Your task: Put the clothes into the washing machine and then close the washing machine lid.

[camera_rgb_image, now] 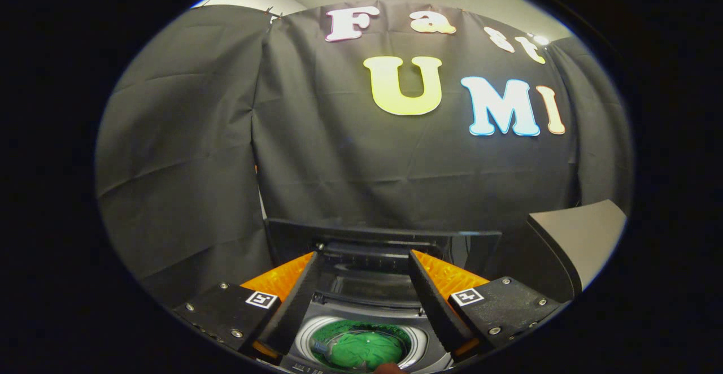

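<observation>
- The green clothes (364,350) lie bundled inside the round drum of the washing machine (361,306), below the gripper and between its two fingers as the camera looks along them.
- Nothing green hangs over the drum's pale rim (305,337); the first half of the task looks done, judging by how the bundle sits.
- The gripper (364,261) hovers above the opening with its fingers spread wide and nothing between them; neither finger touches the cloth or the machine.
- The lid (384,238) stands raised at the back of the machine, a dark panel just ahead of the fingertips and beyond the drum, its long edge running crosswise to the fingers.
- That relation decides the coming move: the lid lies forward and slightly above the fingers, so closing it likely calls for reaching past the drum to its top edge and drawing it down toward the camera.
- A small rounded shape (390,368) shows at the near edge of the drum; it is too little to identify.
- A grey slanted panel (582,238) stands off to the right of the machine, well apart from the fingers.
</observation>
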Demonstrator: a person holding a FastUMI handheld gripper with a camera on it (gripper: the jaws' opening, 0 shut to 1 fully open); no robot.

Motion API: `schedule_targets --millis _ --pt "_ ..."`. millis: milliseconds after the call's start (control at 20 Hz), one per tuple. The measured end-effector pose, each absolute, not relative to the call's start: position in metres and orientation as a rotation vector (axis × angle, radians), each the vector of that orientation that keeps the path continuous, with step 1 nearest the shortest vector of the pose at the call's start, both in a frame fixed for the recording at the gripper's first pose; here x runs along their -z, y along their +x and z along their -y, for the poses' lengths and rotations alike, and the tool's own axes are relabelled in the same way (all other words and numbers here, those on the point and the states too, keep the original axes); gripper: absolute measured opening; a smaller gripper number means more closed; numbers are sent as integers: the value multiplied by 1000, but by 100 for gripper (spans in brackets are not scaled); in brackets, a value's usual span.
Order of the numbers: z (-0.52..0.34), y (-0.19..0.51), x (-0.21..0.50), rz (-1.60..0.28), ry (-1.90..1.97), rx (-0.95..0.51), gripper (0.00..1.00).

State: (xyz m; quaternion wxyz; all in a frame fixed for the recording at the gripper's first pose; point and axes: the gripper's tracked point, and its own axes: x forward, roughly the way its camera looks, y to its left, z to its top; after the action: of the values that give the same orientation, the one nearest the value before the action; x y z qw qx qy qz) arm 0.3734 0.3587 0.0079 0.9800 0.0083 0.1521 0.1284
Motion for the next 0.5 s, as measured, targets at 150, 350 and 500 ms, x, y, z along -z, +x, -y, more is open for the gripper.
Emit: schedule_targets --millis 150,350,500 --pt "-361 397 -18 -312 41 -232 96" --pt "-363 430 -27 -339 82 -194 96" --pt "-368 451 -28 -379 99 -175 96"
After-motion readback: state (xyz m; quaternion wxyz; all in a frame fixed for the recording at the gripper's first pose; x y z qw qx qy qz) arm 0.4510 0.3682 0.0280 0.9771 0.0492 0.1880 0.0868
